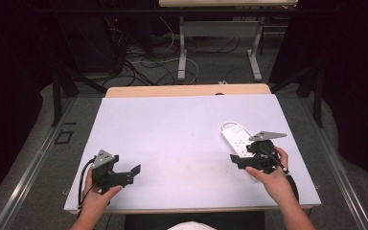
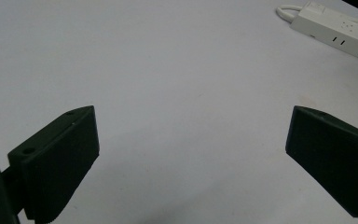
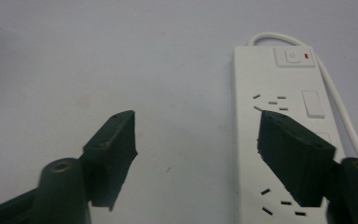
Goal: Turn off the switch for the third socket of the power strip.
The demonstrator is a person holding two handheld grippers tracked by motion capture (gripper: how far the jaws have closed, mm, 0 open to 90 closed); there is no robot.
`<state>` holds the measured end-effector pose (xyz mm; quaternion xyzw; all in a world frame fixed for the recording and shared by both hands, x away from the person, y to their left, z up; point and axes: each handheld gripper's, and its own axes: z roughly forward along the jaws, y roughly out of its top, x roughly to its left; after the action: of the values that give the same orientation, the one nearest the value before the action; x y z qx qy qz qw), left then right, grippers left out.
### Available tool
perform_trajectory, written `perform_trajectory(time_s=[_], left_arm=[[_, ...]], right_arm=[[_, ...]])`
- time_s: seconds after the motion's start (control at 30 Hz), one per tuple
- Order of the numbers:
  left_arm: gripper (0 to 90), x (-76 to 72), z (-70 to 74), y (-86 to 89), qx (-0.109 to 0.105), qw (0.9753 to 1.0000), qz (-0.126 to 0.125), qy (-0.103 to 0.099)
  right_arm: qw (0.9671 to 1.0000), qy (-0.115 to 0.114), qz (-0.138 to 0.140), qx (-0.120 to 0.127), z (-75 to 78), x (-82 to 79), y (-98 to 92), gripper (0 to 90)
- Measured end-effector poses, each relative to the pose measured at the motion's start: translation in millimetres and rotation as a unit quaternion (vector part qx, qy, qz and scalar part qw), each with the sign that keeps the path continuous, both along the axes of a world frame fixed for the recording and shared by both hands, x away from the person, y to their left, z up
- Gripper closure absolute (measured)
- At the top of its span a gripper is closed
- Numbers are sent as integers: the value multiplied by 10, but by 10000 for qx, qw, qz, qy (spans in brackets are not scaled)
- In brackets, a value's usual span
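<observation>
**White power strip on a pale work table, two hand-held grippers**

Left gripper (image 1: 124, 173): near the table's front left, jaws spread wide over bare surface, holding nothing.

Right gripper (image 3: 196, 140): front right, jaws apart, one jaw over the power strip's near end, the other over bare table; whether it touches the strip cannot be told.

Power strip (image 3: 279, 116): white, long, lying flat at the table's right. Several socket slots, a rocker switch with a red mark at the far end, white cable looping off. No legible writing.

Table (image 1: 172, 129): pale lilac-white top, faint scuffs, wooden far edge.

Beyond: grey floor with tangled cables (image 1: 148, 64), another table's metal legs (image 1: 182, 52), dark curtains at the sides.
</observation>
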<state>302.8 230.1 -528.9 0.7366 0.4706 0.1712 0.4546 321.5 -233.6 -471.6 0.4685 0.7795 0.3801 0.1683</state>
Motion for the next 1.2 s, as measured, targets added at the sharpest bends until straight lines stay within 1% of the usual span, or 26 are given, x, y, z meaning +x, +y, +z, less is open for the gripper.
perform_trajectory(time_s=[0.03, 0.07, 0.1, 0.13, 0.2, 0.23, 0.37, 0.47, 0.57, 0.6, 0.93, 1.03, 1.07, 1.1, 1.17, 1.2], left_arm=[[25, -1, 0, -1, -2, 10000, 1, -1], [25, -1, 0, -2, -3, 10000, 2, -4], [25, -2, 0, -2, -4, 10000, 2, -6], [25, -2, 1, -3, -8, 10000, 1, -2], [25, -2, 0, -5, 1, 10000, -4, 0], [25, -1, -1, -6, 7, 10000, -4, 1], [25, 0, -3, -9, 22, 10000, -33, 17], [25, 0, -4, -11, 19, 10000, -43, 9], [25, -2, -4, -12, 13, 10000, -37, 14], [25, -2, -4, -13, 10, 10000, -37, 14], [25, 3, -12, -25, 45, 10000, -73, 13], [25, 3, -14, -31, 38, 10000, -83, 2], [25, 2, -13, -32, 39, 9999, -93, 5], [25, 0, -13, -34, 37, 10000, -90, 4], [25, -2, -11, -36, 43, 9999, -100, 14], [25, -3, -12, -36, 48, 9999, -104, 19]], right_arm=[[10000, 17, -14, 33, 4, -13, 22, 157], [10000, -4, -13, 48, 1, -17, 40, 135], [10000, 23, -9, 79, 3, -29, 62, 129], [9999, 22, -3, 98, 5, -41, 82, 96], [9999, -82, 16, 93, 1, -58, 122, 6], [9999, -96, -5, 115, -2, -71, 147, 0], [9996, -250, -3, 134, -19, -112, 206, 0], [9994, -328, -22, 103, -43, -137, 234, 0], [9993, -352, -21, 139, -82, -160, 262, 0], [9991, -399, -38, 130, -100, -168, 275, 0], [9984, -493, 141, 256, -233, -226, 385, 0], [9981, -539, 197, 243, -273, -238, 405, 0], [9978, -587, 185, 246, -287, -241, 412, 0], [9977, -588, 204, 250, -294, -246, 414, 0], [9970, -699, 242, 244, -315, -246, 418, 0], [9967, -707, 287, 278, -324, -251, 419, 0]])
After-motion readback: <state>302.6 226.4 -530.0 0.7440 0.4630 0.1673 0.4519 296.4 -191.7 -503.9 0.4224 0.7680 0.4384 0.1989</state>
